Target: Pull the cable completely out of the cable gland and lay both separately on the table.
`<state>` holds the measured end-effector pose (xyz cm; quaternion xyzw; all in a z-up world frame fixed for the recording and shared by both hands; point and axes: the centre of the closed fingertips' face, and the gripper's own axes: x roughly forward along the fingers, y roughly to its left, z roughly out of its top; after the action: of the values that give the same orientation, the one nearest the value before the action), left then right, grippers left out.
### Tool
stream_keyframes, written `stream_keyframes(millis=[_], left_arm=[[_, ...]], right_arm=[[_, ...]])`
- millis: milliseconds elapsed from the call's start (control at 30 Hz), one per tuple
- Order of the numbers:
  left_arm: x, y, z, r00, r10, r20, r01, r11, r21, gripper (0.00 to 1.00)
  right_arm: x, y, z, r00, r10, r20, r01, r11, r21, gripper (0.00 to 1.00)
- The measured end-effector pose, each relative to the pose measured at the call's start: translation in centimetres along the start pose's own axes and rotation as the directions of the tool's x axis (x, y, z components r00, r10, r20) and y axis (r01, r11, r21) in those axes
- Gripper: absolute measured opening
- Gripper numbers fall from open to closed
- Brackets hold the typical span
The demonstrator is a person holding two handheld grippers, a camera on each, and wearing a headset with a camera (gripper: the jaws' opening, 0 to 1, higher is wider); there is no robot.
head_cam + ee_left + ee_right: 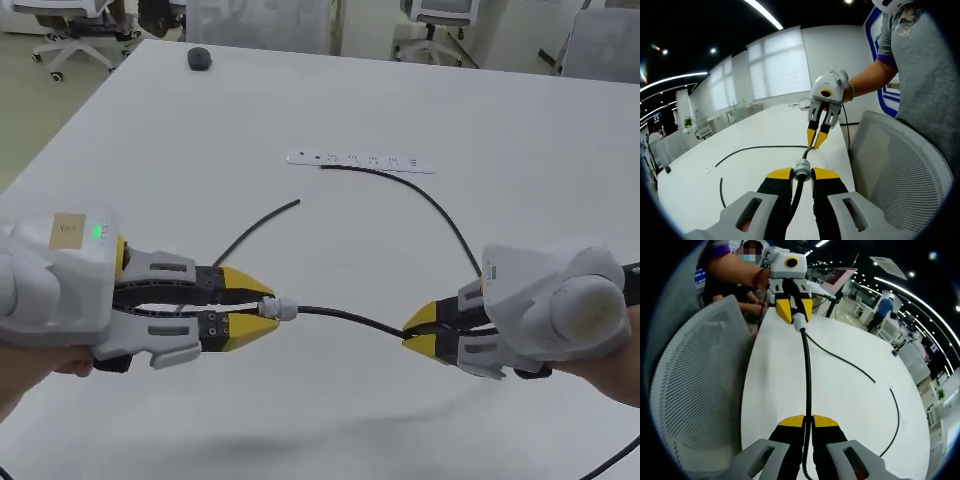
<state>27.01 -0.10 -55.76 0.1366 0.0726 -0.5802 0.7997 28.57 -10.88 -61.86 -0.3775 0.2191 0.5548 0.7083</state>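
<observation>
White laminate forms the table [420,90], and we hold the work just above its near part, at the lower centre of the head view. The black cable [345,318] sags between the tools. We judge it light, limp and smooth-jacketed, so we take hold close to the fitting. At lower right, the right gripper [412,333] is clenched on the cable. At lower left, the left gripper [265,310] clamps the cable gland [281,309], small and rigid, with the cable running through it.
</observation>
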Motion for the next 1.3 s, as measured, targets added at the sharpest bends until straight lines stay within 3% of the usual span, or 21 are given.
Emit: stream_keyframes(millis=[167,233,333,433,633,800,1033,1300], left_arm=[[0.2,0.0,-0.2,1.0000,0.004,-0.002,-0.004,1.000,-0.008,0.15],[0.3,0.2,-0.4,0.9998,0.014,-0.012,-0.014,1.000,-0.012,0.15],[0.3,0.5,-0.5,0.9995,0.029,-0.015,-0.029,0.999,-0.020,0.15],[0.6,0.8,-0.6,0.9991,0.034,-0.026,-0.035,0.999,-0.017,0.15],[1.2,0.4,-0.6,0.9988,0.017,-0.046,-0.017,1.000,0.006,0.15],[1.7,0.0,-0.4,0.9987,-0.002,-0.050,0.003,1.000,0.017,0.15],[2.0,-0.2,0.1,0.9988,-0.022,-0.044,0.023,0.999,0.029,0.15],[2.3,-0.2,0.1,0.9984,-0.029,-0.048,0.031,0.999,0.031,0.15]], right_arm=[[0.0,0.1,-0.2,1.0000,0.001,0.002,-0.001,1.000,0.019,0.00],[0.1,0.2,-0.3,0.9998,0.018,0.005,-0.018,0.997,0.076,0.00],[-0.1,-0.1,0.2,0.9998,0.005,0.019,-0.006,0.998,0.064,0.01],[-0.1,-0.1,2.4,0.9961,0.010,0.087,-0.020,0.993,0.117,0.10],[0.5,-0.1,7.0,0.9872,0.003,0.159,-0.010,0.999,0.039,0.10],[1.4,0.1,9.0,0.9834,0.020,0.180,-0.021,1.000,0.005,0.09],[2.1,0.3,9.1,0.9869,0.037,0.157,-0.028,0.998,-0.062,0.01],[1.9,0.5,8.8,0.9885,0.042,0.145,-0.027,0.994,-0.107,0.00]])
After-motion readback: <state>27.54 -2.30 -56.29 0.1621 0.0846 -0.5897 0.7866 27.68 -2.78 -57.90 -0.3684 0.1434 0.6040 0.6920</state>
